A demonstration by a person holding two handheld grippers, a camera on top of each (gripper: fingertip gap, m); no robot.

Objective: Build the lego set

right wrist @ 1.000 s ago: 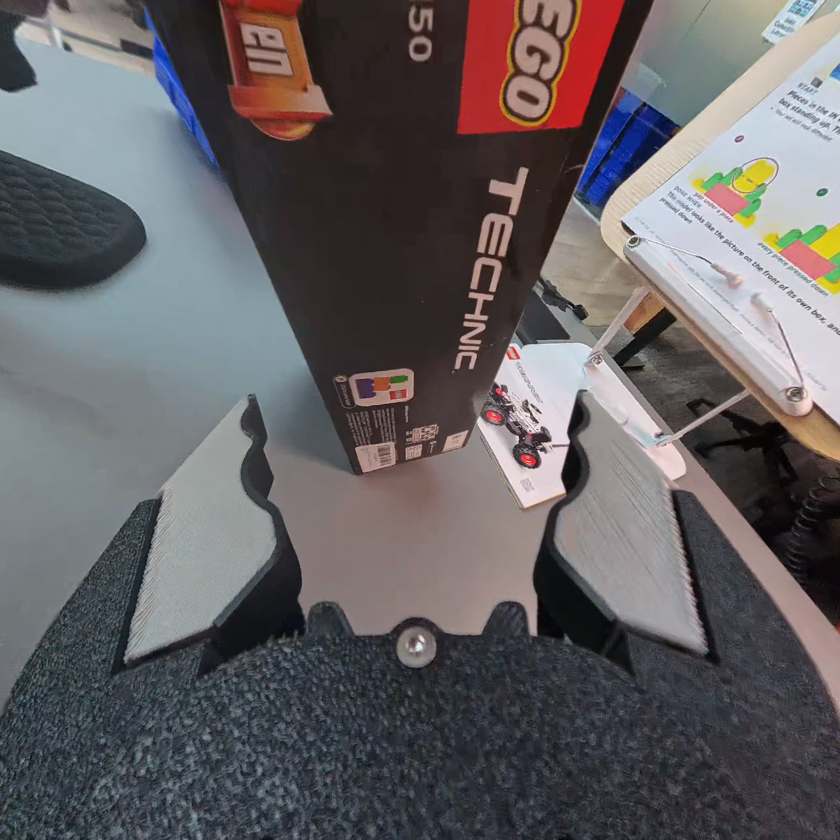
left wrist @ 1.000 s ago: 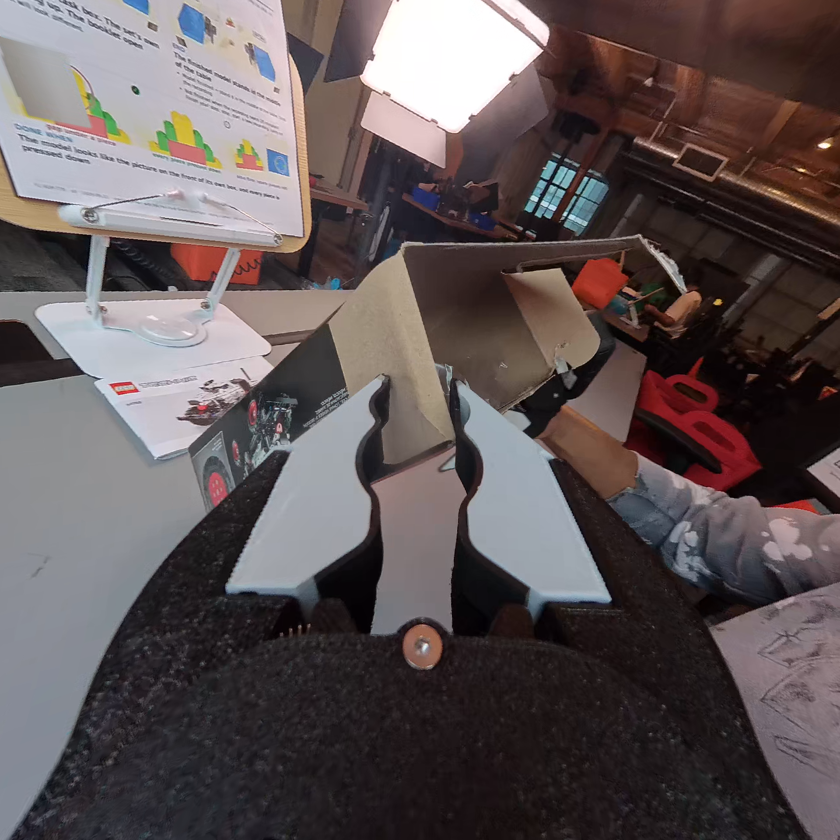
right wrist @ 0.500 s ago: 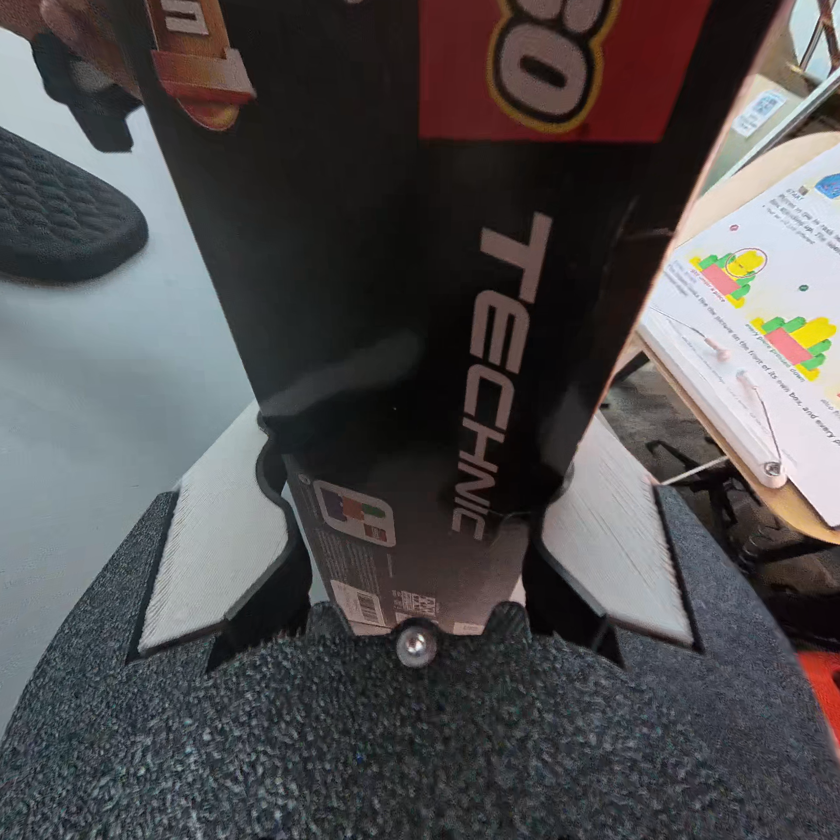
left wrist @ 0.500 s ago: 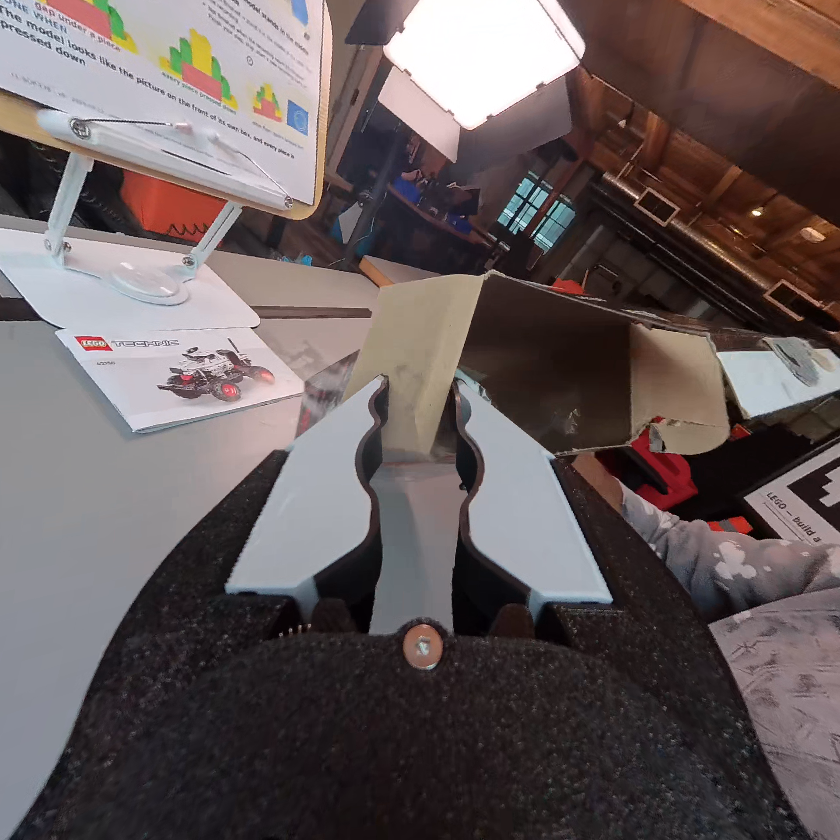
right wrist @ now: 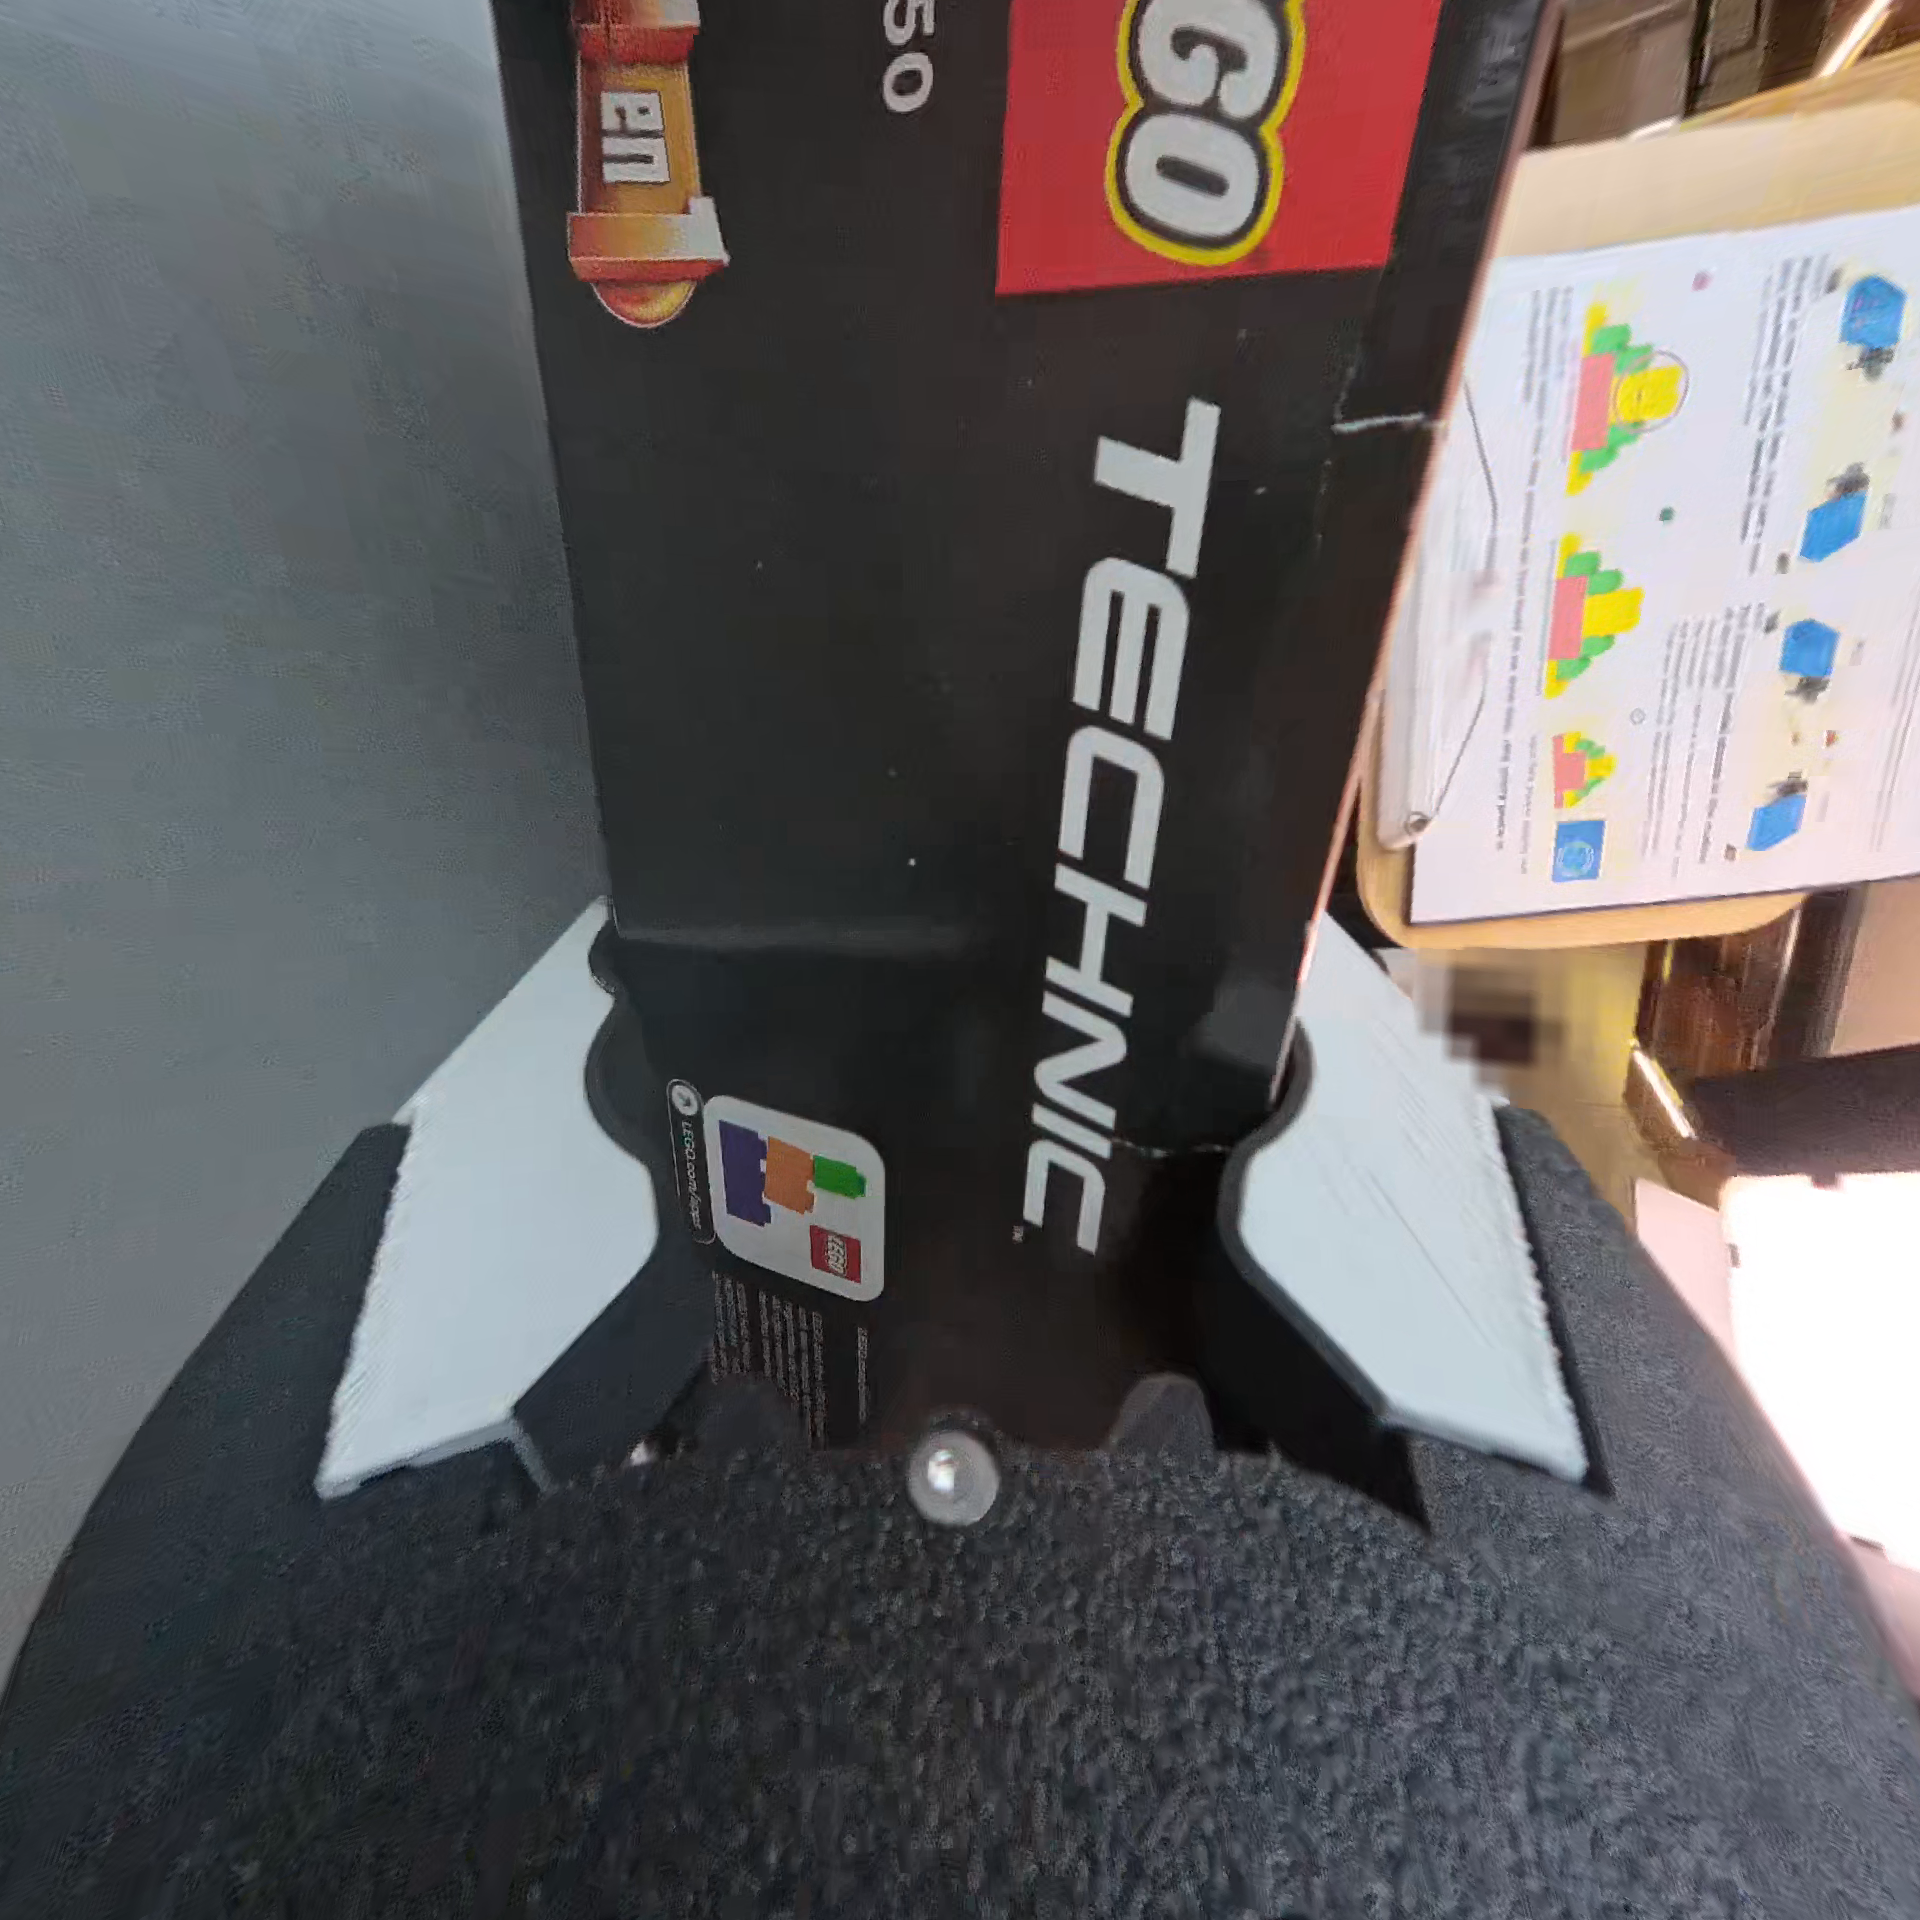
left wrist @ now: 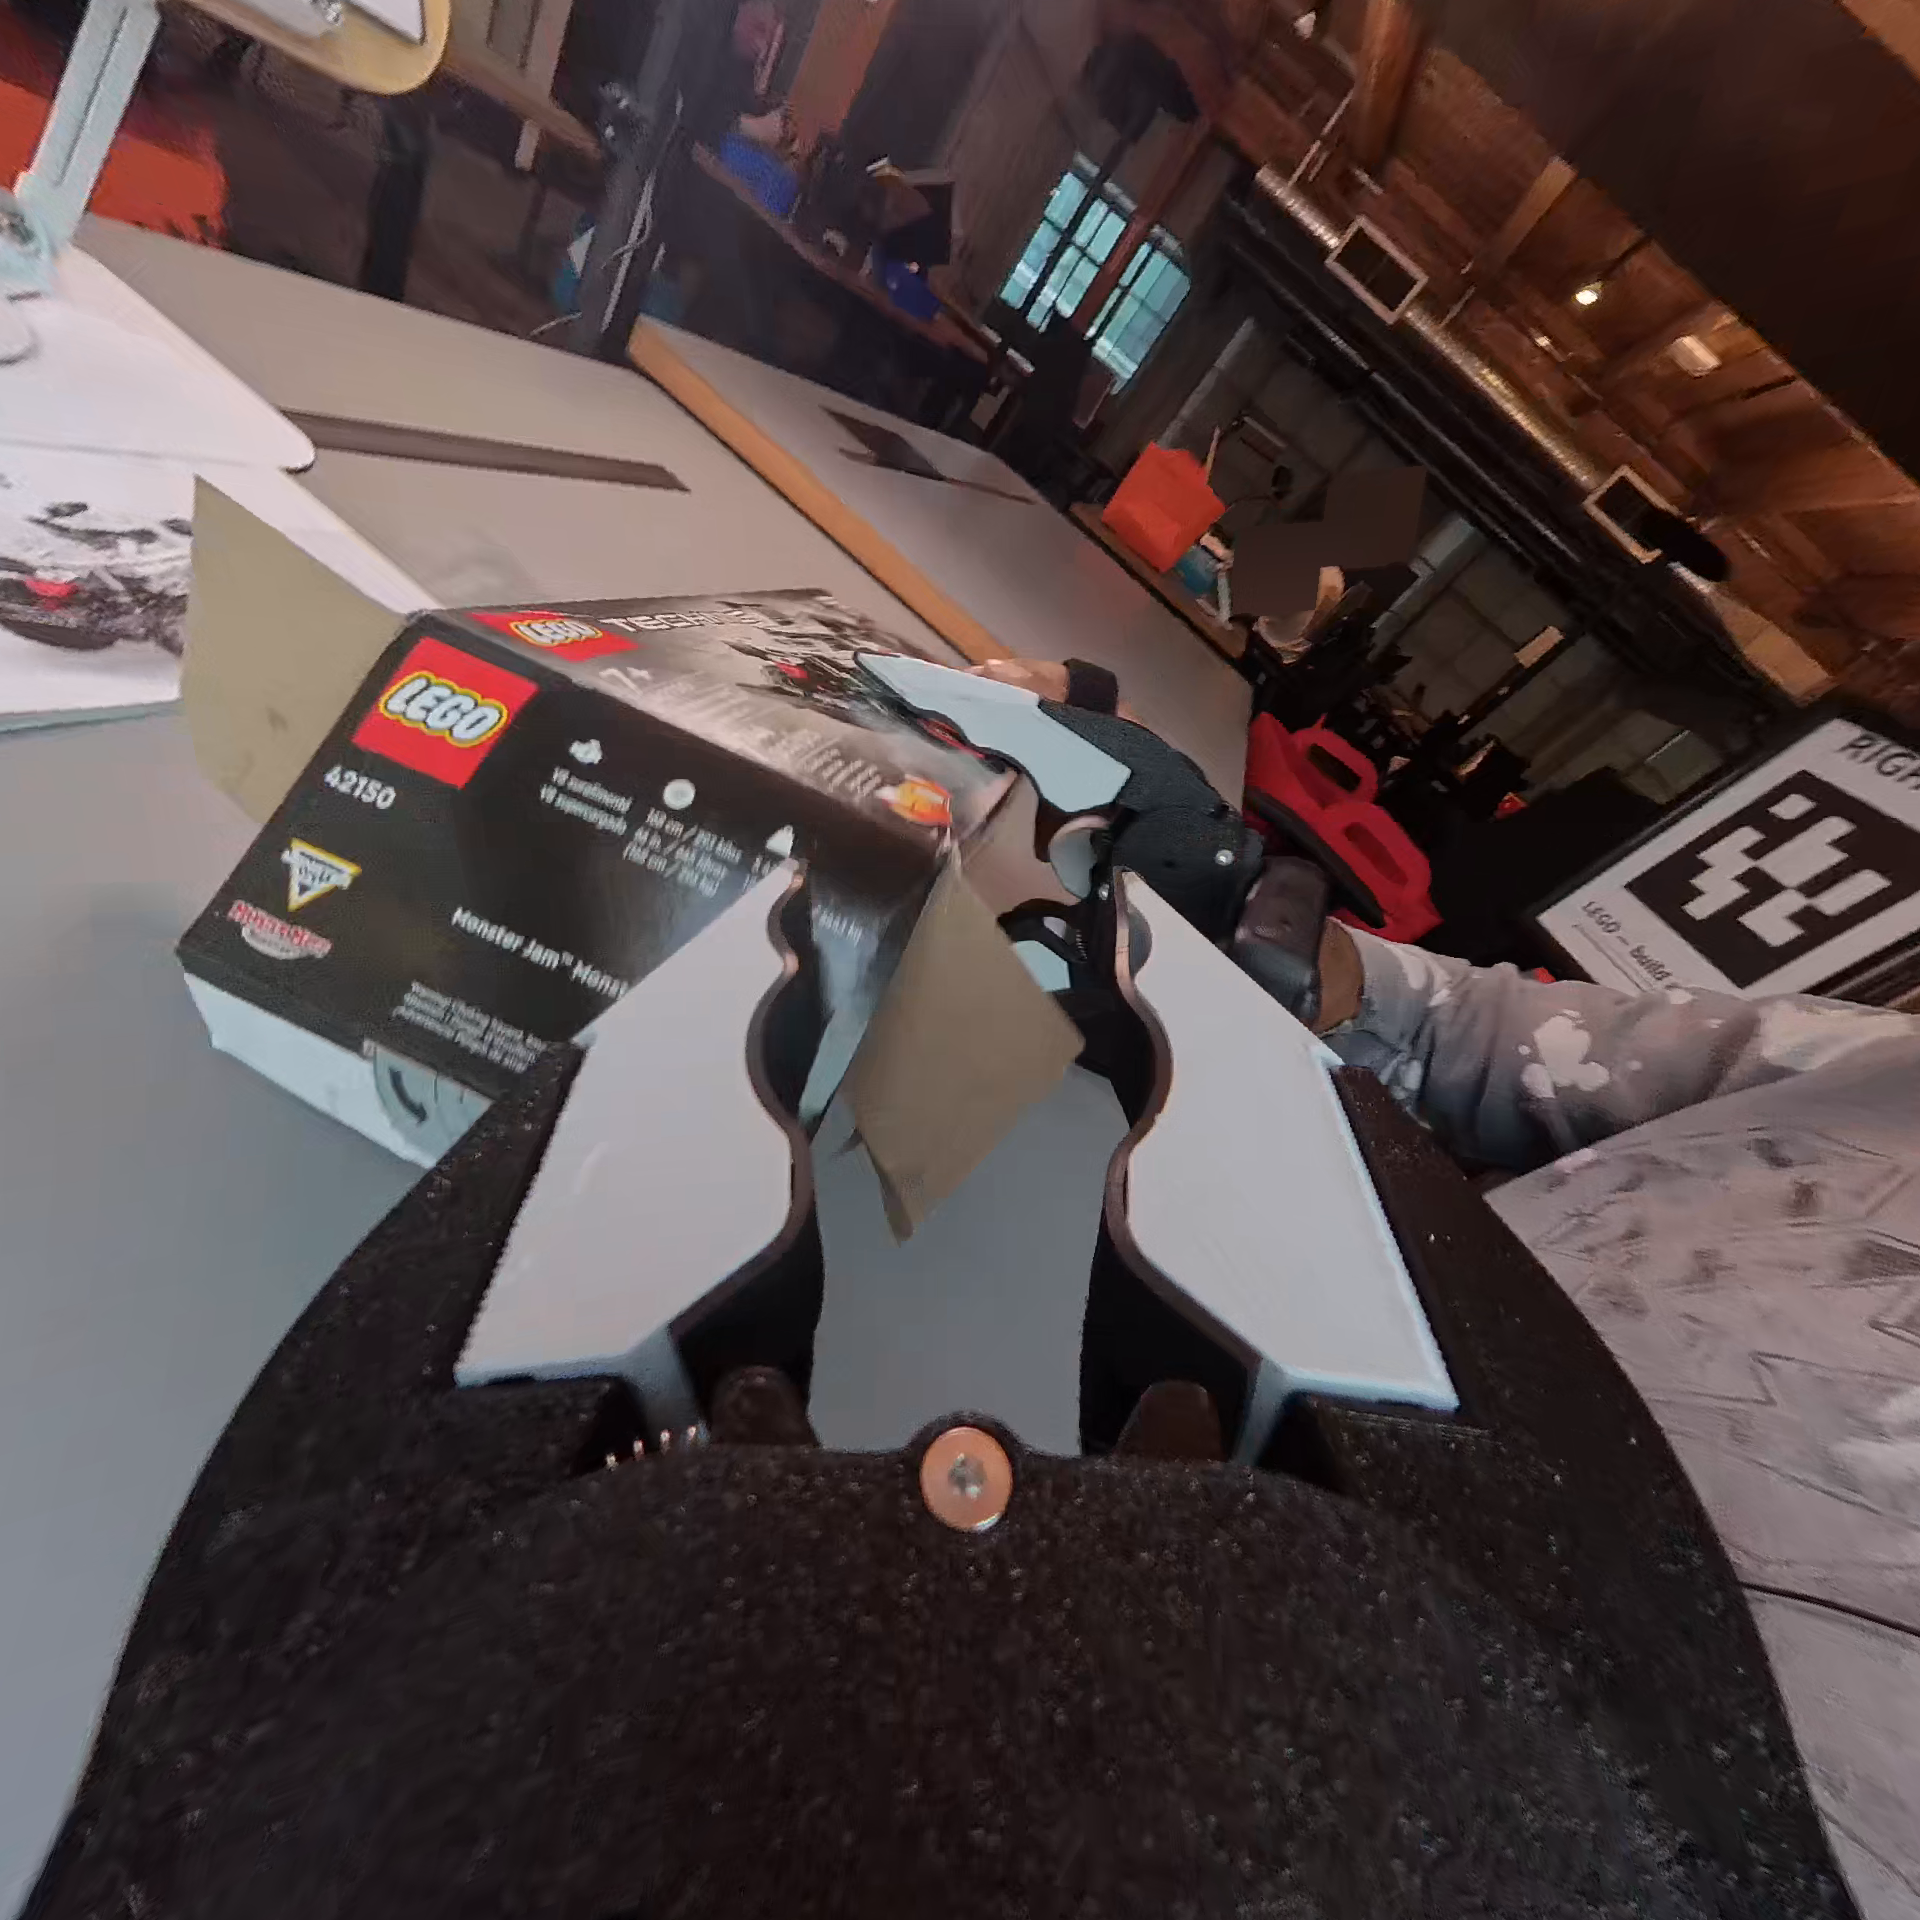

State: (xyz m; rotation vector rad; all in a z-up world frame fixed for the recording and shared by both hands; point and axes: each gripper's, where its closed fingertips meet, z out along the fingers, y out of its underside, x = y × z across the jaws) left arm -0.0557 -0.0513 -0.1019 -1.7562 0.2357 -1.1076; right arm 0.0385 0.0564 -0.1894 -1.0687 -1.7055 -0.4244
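Note:
The black lego box (left wrist: 540,831) lies on its side on the grey table (left wrist: 156,1143), with a brown end flap (left wrist: 956,1049) hanging open. My left gripper (left wrist: 956,883) is open, and the flap hangs loose between its fingers at the box's near end. My right gripper (right wrist: 961,920) is shut on the box (right wrist: 935,623), one finger on each wide face. The right gripper also shows in the left wrist view (left wrist: 1039,790), clamped on the box's far end. The inside of the box is hidden.
An instruction booklet (left wrist: 73,582) lies at the left beside a white stand base (left wrist: 125,384). A printed sheet on a wooden board (right wrist: 1662,571) stands beyond the box. A person's speckled sleeve (left wrist: 1558,1039) and a patterned grey mat (left wrist: 1714,1299) are at the right.
My right gripper moved onto the box and shut on it. The box went from standing up to lying on its side. My left gripper opened and let go of the flap.

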